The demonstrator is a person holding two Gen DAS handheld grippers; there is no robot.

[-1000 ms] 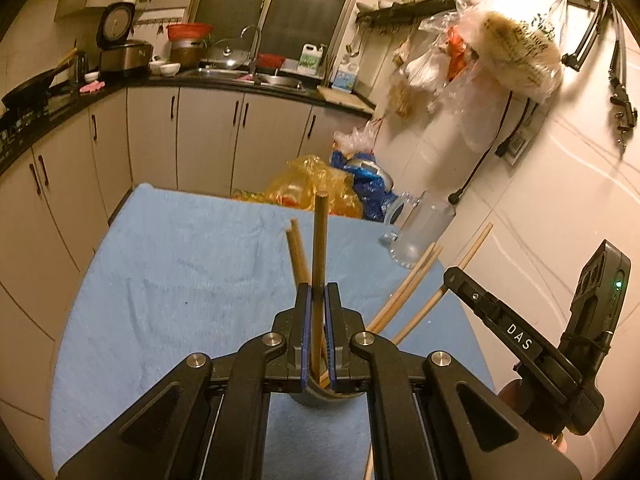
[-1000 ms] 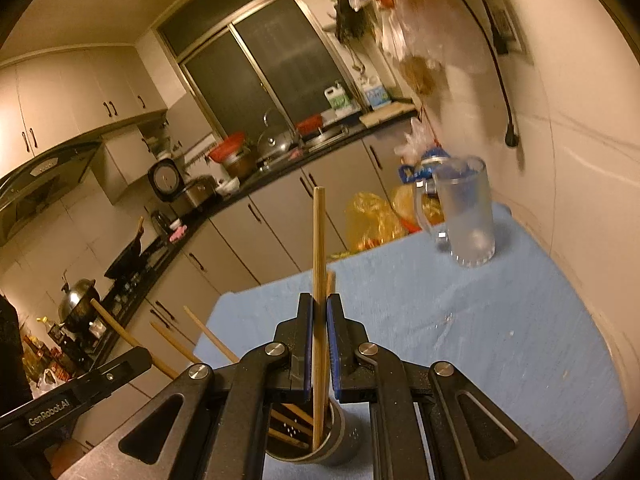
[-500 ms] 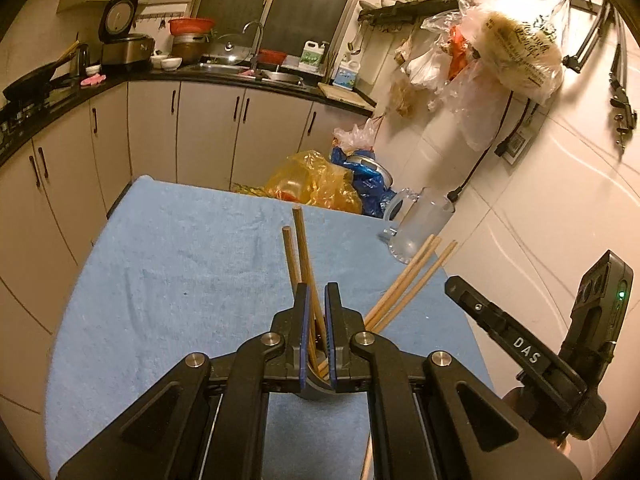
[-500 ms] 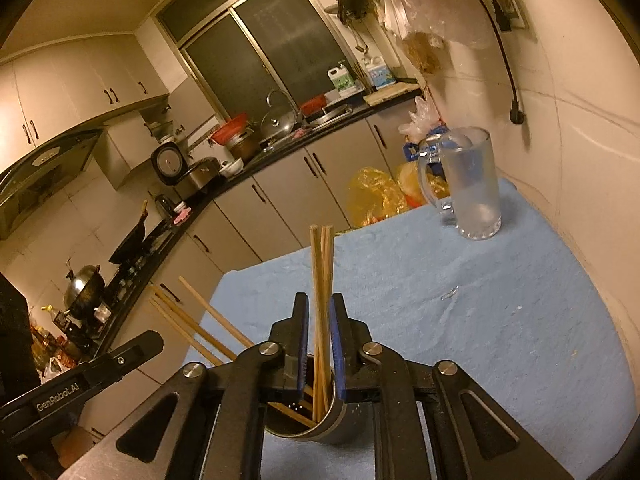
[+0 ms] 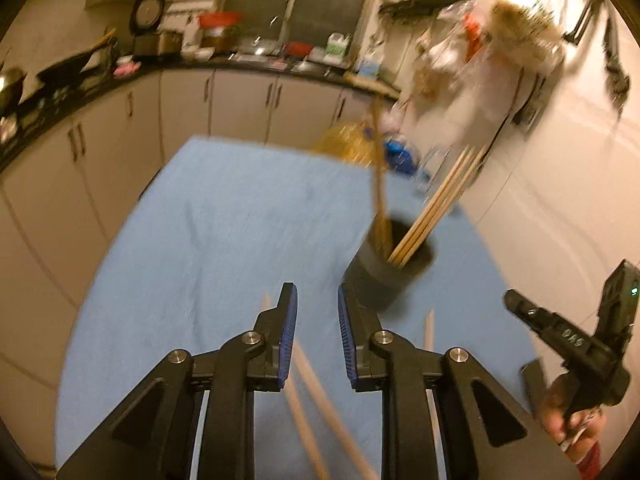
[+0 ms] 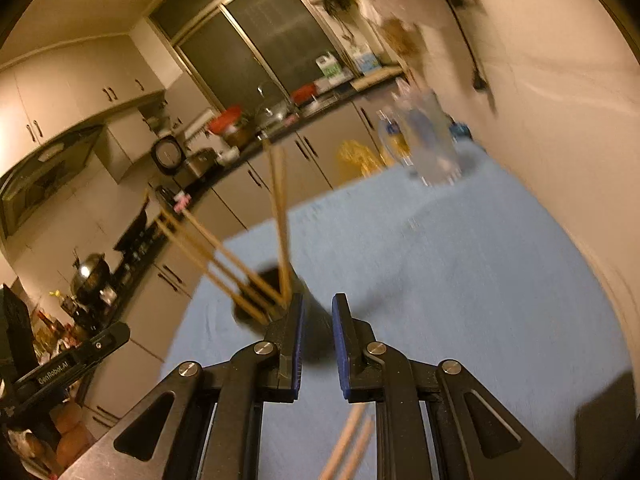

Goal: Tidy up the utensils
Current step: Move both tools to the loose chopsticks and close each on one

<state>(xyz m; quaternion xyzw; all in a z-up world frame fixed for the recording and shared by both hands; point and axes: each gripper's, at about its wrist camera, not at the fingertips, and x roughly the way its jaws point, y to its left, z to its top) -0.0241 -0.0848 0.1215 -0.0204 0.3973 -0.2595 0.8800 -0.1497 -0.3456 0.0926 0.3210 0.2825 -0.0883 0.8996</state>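
A dark round holder (image 5: 386,270) stands on the blue cloth (image 5: 240,240) with several wooden chopsticks (image 5: 434,206) leaning in it; it also shows in the right wrist view (image 6: 280,300). My left gripper (image 5: 317,306) is open and empty, pulled back to the left of the holder. Loose chopsticks (image 5: 316,392) lie on the cloth under it. My right gripper (image 6: 318,312) is open and empty, just behind the holder. More loose chopsticks (image 6: 352,444) lie beneath it. Both views are motion-blurred.
A glass mug (image 6: 434,148) stands at the far end of the cloth by the wall. Plastic bags (image 5: 352,148) lie beyond the table's far edge. The wall runs along the right. Kitchen cabinets (image 5: 240,108) lie behind.
Both grippers let their chopsticks drop into the holder, opened, and drew back and away from it. The chopsticks now lean in the holder.
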